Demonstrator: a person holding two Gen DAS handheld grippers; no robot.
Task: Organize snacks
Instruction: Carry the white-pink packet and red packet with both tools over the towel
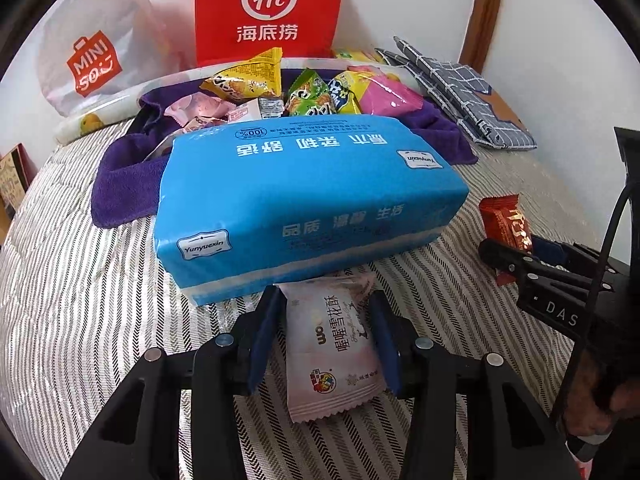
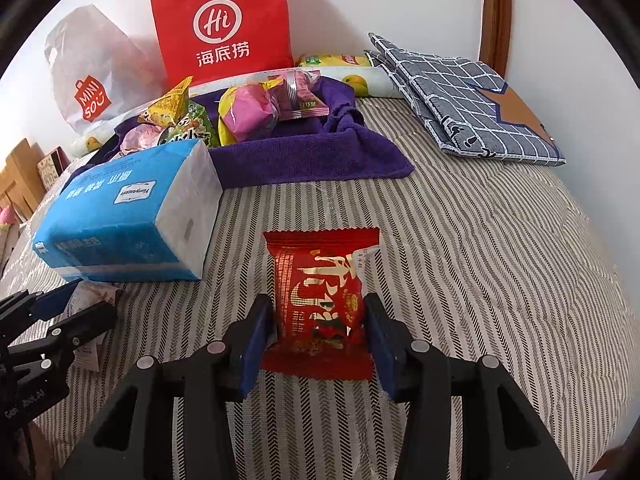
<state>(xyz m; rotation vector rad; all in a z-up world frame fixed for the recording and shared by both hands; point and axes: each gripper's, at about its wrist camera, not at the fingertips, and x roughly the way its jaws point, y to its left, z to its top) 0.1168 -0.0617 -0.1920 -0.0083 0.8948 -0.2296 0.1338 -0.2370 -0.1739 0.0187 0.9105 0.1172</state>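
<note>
My left gripper (image 1: 326, 308) is shut on a pale pink snack packet (image 1: 332, 344), held just in front of a blue tissue pack (image 1: 296, 200). My right gripper (image 2: 318, 312) is shut on a red snack packet (image 2: 322, 300) above the striped bedcover; the same red packet (image 1: 505, 222) shows in the left wrist view. Behind the tissue pack a purple towel (image 2: 304, 156) holds several snack packets, among them yellow (image 1: 248, 78), green (image 1: 310, 98) and pink (image 2: 250, 114) ones.
A red Haidilao paper bag (image 1: 270, 8) and a white Miniso bag (image 1: 92, 60) stand against the wall. A folded blue checked cloth (image 2: 472, 96) lies at the back right. A wooden frame post (image 2: 496, 8) rises by the wall.
</note>
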